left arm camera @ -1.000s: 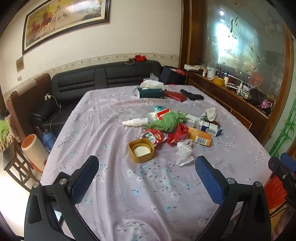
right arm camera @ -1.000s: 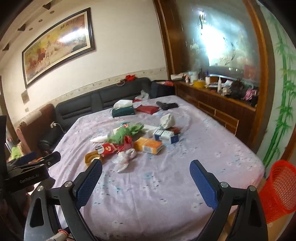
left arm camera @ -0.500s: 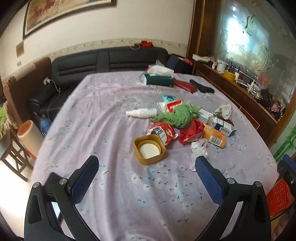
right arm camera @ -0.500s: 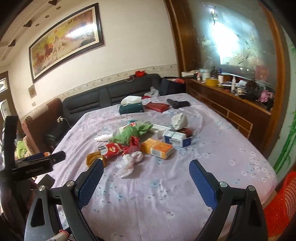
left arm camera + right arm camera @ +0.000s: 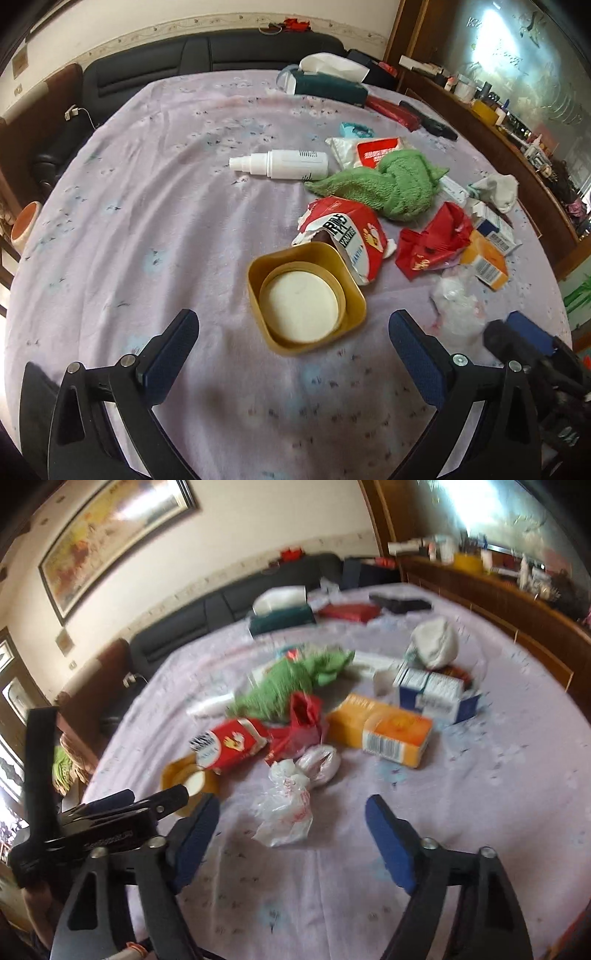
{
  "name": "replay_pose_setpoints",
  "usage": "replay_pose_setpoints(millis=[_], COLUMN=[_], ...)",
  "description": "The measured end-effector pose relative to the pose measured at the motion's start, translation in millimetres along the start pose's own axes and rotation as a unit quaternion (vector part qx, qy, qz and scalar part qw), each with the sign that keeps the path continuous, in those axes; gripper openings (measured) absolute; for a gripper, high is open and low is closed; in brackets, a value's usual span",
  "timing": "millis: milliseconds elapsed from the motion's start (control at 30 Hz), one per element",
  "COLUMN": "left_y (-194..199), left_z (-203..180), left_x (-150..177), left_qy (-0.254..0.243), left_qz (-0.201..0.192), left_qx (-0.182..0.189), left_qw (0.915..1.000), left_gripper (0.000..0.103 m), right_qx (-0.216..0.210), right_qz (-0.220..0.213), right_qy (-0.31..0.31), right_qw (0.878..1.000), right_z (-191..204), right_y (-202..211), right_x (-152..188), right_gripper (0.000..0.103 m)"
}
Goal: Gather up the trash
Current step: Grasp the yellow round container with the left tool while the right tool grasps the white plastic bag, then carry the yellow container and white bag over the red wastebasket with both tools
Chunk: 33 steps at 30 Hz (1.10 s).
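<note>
**A:** right wrist view is pretty smeared, so labels on the boxes are unreadable. In the left wrist view the right hand-held gripper (image 5: 532,341) is only a dark blurry shape cut off at the right edge, next to the crumpled clear plastic bag (image 5: 458,304).

**B:** yeah. That bag shows better from the right wrist view (image 5: 288,805), wrinkled, with red print, lying on the lilac flowered tabletop (image 5: 480,794) just ahead of the right hand-held gripper (image 5: 291,823), whose blue pads are spread wide with nothing between them. Left hand-held gripper (image 5: 293,332) is also wide open and empty.

**A:** rest of the trash sits mid-tabletop (image 5: 147,221): torn red and white paper packet (image 5: 343,236), crumpled red foil wrapper (image 5: 432,243), orange cardboard box (image 5: 484,262), blue and white carton (image 5: 495,225), partly hidden behind the orange one. A rumpled green towel (image 5: 388,184) covers part of a white pouch.

**B:** containers: the gold square tin (image 5: 306,299) sits right in front of the left pads, touching the red packet, and holds a round gold-rimmed insert with a white face. Can't tell what that is. White spray bottle (image 5: 284,164) lies on its side.
</note>
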State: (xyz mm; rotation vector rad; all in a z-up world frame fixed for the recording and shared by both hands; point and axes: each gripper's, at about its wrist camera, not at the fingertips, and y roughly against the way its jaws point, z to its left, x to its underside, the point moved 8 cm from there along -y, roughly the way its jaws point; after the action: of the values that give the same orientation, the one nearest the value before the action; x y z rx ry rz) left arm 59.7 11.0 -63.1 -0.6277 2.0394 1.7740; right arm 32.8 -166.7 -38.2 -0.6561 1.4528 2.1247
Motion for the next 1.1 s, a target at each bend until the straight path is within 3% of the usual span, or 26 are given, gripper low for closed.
replay_pose_setpoints(millis=[167,200,233,267,333,467,767,1100], left_y=[-15,-16,-18,-20,-17,-7,72,184], left_z=[-3,-3,-3,-3,-4,-5,-22,-86], left_x=[-6,-6,-5,-3,0,11,45,57], left_qy=[0.009,0.009,0.006,0.005,0.003,-0.008,-0.014,-0.063], left_qz=[0.019,0.019,0.021,0.028,0.025,0.018,-0.050,-0.144], left_qx=[0.003,-0.003,-0.010,-0.010,-0.019,-0.031,-0.031,0.018], left_qw=[0.9998,0.9998,0.9997,0.9996,0.9995,0.9993,0.9982,0.9875], left_gripper=[0.091,0.086,0.077,0.070,0.070,0.070,0.070,0.070], right_qx=[0.012,0.013,0.015,0.010,0.002,-0.001,0.005,0.025], right_qz=[0.037,0.044,0.051,0.059,0.066,0.057,-0.021,-0.129], right_qy=[0.000,-0.002,-0.006,-0.012,-0.016,-0.018,-0.028,-0.038], right_qw=[0.999,0.999,0.999,0.998,0.998,0.998,0.999,0.991], right_z=[-2,-2,-4,-5,-5,-8,-23,-34], right_y=[-37,-43,-46,-48,-49,-34,67,194], right_x=[1,2,4,6,10,15,29,38], right_gripper=[0.075,0.070,0.056,0.050,0.036,0.029,0.026,0.026])
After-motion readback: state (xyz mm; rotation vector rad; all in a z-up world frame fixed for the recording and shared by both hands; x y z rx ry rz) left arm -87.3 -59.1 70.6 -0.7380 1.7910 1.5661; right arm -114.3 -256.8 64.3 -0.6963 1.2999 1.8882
